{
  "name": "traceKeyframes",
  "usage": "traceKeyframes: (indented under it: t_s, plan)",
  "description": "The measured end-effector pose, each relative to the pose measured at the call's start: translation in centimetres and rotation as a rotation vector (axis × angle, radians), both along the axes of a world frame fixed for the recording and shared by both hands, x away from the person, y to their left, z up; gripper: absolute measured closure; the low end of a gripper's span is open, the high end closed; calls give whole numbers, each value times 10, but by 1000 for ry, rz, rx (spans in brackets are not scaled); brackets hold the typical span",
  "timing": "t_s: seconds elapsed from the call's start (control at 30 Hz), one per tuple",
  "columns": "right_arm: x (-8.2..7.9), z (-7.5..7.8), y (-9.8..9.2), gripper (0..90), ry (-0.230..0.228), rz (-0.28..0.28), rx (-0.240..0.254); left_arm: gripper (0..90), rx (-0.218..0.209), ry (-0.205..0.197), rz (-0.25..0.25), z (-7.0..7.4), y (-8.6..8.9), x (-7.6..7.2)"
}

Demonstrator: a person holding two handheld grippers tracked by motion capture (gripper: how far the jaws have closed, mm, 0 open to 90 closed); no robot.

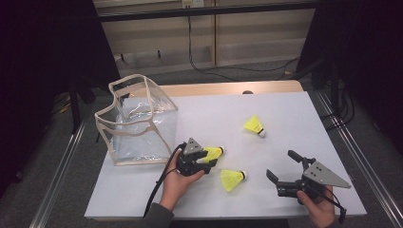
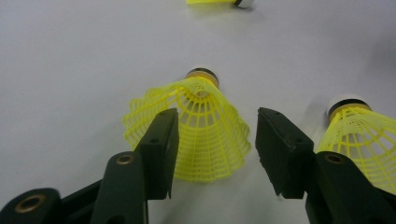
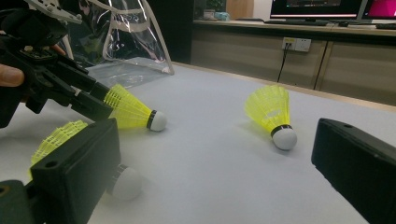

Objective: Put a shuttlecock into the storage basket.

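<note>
Three yellow shuttlecocks lie on the white table top (image 1: pixel 285 109). The middle shuttlecock (image 1: pixel 215 152) (image 2: pixel 205 130) lies with its net skirt between the jaws of my left gripper (image 1: pixel 211 158) (image 2: pixel 217 119). One jaw is at the skirt's edge, while a gap remains at the other, so the gripper is open. A second shuttlecock (image 1: pixel 232 178) (image 2: pixel 364 135) lies just to the right of it. The third shuttlecock (image 1: pixel 254 126) (image 3: pixel 271 112) lies farther back. My right gripper (image 1: pixel 280 164) (image 3: pixel 215 186) is at the front right, open wide and holding nothing.
A clear plastic bag (image 1: pixel 138 118) with beige trim stands open at the table's left side, close behind my left hand. Cables run across the floor beyond the far edge. In the right gripper view, a counter with monitors (image 3: pixel 317 9) is in the background.
</note>
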State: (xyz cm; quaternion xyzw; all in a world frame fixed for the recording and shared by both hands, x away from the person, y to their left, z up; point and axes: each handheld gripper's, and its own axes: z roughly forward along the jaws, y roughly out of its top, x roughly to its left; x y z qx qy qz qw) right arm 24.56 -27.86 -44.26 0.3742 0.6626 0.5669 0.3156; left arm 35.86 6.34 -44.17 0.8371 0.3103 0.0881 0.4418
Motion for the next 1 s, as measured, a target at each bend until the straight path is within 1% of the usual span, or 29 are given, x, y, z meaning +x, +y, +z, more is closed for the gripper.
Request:
traceKeyframes:
  t_s: [0.13, 0.23, 0.47, 0.7, 0.8, 0.83, 1.0]
  plan:
    - [0, 0, 0, 11, -3, 0, 2, 520, -4, 11, 1, -1, -1, 1]
    - [0, 0, 0, 11, -2, -1, 0, 535, -3, 9, -3, -2, -2, 2]
    - [0, 0, 0, 10, -4, 0, 2, 548, -11, 25, 5, -4, -5, 4]
    - [0, 0, -1, 10, -4, 0, 2, 556, -8, 23, 11, -5, -7, 6]
    - [0, 0, -1, 11, -4, 0, 2, 559, -4, 31, 12, -5, -8, 6]
    - [0, 0, -1, 11, -4, -1, 2, 561, -13, 29, 13, -6, -9, 6]
    - [0, 0, -1, 10, -5, -4, 3, 573, -6, 31, 11, -6, -9, 8]
